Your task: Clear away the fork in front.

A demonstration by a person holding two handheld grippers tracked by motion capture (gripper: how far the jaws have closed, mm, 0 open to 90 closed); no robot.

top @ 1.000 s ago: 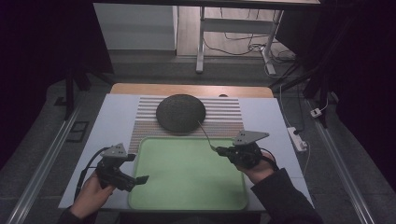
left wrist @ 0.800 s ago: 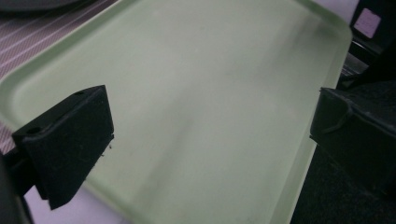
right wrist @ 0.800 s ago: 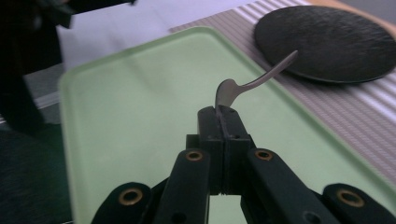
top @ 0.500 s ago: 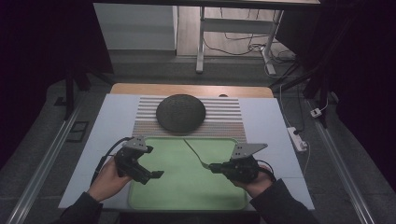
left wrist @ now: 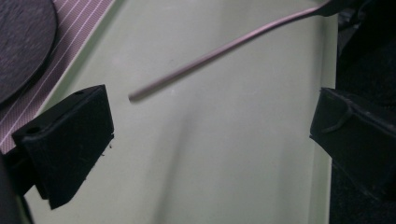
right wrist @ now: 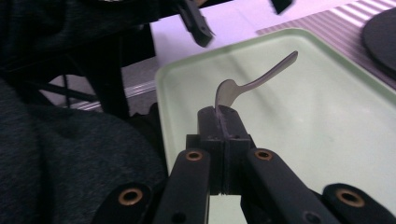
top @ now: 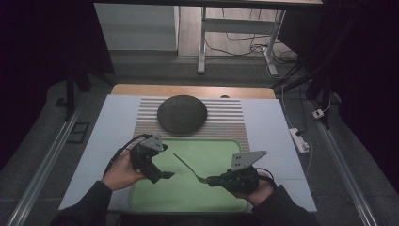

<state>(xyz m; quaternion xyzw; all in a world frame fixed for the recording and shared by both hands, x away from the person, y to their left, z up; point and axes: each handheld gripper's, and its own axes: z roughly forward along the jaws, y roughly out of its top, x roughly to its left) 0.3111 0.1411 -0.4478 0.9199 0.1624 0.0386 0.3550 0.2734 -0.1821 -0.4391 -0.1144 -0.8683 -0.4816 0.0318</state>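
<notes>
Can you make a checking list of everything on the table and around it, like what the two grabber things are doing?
Surface: white table top with a striped mat and a green tray.
Job's things: thin metal utensil held above the tray; dark round disc on the striped mat.
Clutter: nothing seen.
Grippers: right gripper has its fingers shut on the utensil's wide end; left gripper is open and holds nothing, the utensil's handle tip ahead of it.
Cables: black cable trails from the left gripper; cords on the floor behind.
Surroundings: power strip at the right; table legs beyond.
</notes>
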